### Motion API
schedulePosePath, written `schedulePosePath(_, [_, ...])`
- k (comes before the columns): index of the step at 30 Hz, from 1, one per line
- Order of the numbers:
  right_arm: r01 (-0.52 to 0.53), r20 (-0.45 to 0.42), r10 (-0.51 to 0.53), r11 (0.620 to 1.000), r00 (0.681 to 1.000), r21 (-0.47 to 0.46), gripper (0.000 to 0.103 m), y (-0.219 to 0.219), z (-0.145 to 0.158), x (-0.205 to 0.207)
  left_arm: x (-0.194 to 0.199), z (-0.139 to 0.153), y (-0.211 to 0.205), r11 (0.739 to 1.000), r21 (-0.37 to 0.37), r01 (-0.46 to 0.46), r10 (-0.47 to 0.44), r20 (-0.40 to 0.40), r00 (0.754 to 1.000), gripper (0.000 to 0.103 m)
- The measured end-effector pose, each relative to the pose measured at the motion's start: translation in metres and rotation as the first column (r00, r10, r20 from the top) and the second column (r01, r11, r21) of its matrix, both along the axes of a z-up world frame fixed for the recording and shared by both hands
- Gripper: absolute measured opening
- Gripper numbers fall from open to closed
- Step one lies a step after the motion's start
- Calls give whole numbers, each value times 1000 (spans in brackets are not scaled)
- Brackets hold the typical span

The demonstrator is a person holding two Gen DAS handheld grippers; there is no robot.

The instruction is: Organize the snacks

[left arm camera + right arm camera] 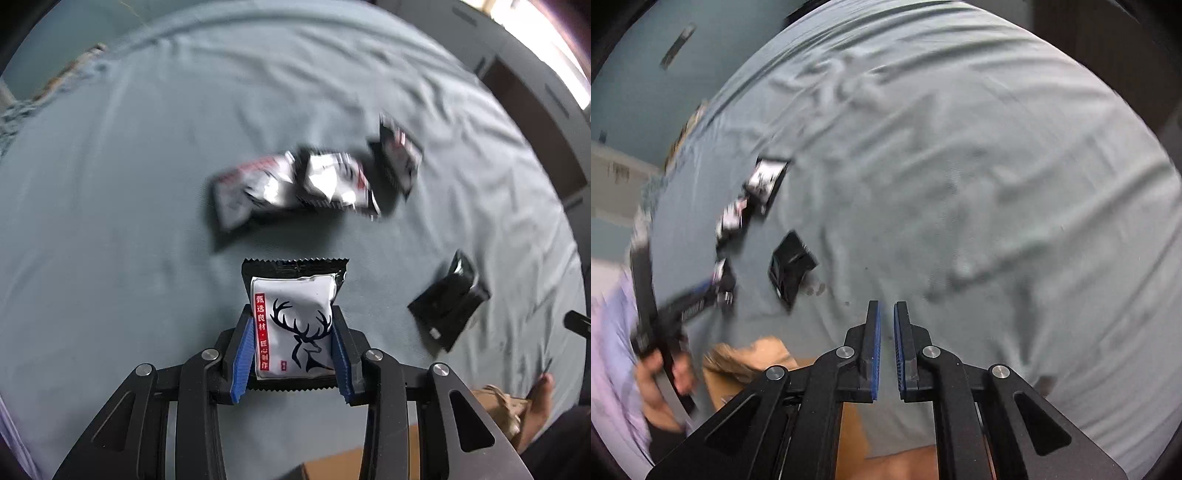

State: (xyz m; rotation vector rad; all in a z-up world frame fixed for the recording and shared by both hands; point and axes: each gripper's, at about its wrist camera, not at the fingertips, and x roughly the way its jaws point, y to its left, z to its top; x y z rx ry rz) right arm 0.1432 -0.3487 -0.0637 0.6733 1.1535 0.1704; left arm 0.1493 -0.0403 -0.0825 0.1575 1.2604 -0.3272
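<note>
A bed covered in a wrinkled grey-blue sheet (147, 184) fills both views, with a dark cabinet at its far edge. Small snack packets lie scattered on it. The left hand-held gripper (293, 336) is clenched on a white deer-print packet (295, 317), its blue pads pressing the two side edges of the pouch. Beyond it three similar packets (295, 184) lie close together and blurred, and a black packet (448, 304) lies apart to the right. A cardboard box (491, 410) shows at the lower right edge, probably where the snacks belong.

The right hand-held gripper (886, 321) is clenched on nothing, its pads nearly together above bare sheet. From its view the left hand (661, 373) grasps its tool at the left edge.

The packets look light, crinkly and puffed, so they should give under pressure and slide easily on glossy film. Gripping across the flat body, or on a crimped seam, seems safest; squeezing hard risks crushing the contents.
</note>
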Motion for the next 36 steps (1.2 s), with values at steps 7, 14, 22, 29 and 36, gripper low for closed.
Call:
schedulePosePath(7, [-20, 41, 19, 1000, 999, 16, 6, 22, -3, 14, -69, 80, 23, 991, -124, 53, -32, 168, 985, 36])
schedulePosePath(14, [-278, 29, 278, 960, 960, 5, 35, 82, -27, 54, -152, 73, -1, 969, -145, 202, -177, 167, 970, 37])
schedulePosePath(22, [-284, 119, 303, 947, 946, -152, 42, 114, -24, 73, -190, 59, -51, 926, 92, 367, -377, 280, 883, 88])
schedulePosePath(29, [-433, 43, 444, 887, 895, -160, 76, 154, -36, 91, -154, 53, -35, 973, 100, 208, -228, 299, 927, 89])
schedulePosePath(36, [-520, -29, 565, 736, 824, -435, 71, 195, -38, 86, -121, 48, -7, 984, 171, -59, -9, 372, 928, 89])
